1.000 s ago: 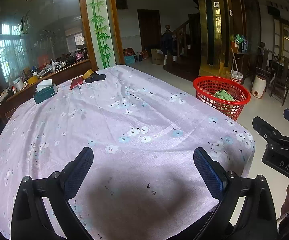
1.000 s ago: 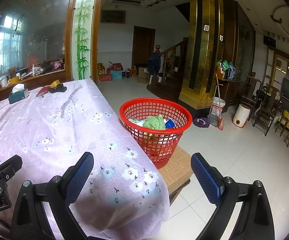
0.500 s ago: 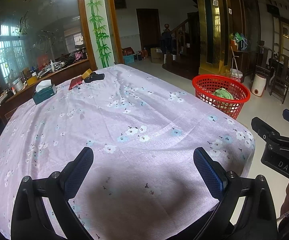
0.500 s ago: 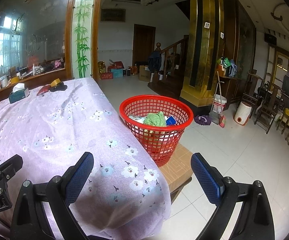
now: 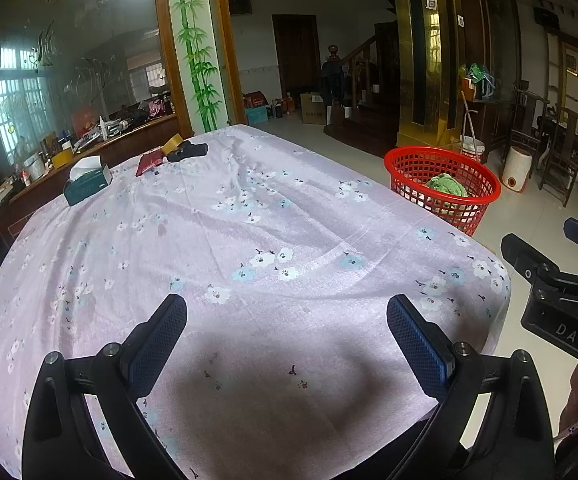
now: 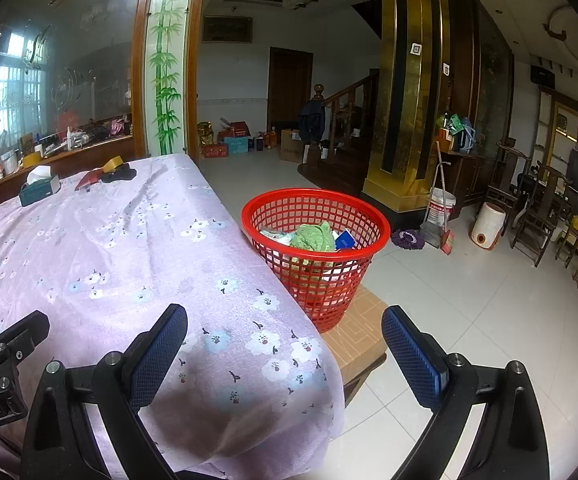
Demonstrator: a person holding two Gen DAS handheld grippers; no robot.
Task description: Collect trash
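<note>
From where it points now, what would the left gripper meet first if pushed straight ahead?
Probably the floral tablecloth: the open left gripper aims low across bare cloth, with nothing nearer between its fingers. Depth is uncertain.

Beyond the right jaws, the red basket (image 6: 315,252) hides most of its contents under a green crumpled piece (image 6: 313,236); its base rests on a cardboard box (image 6: 359,334) partly covered by the tablecloth (image 6: 129,248).
</note>
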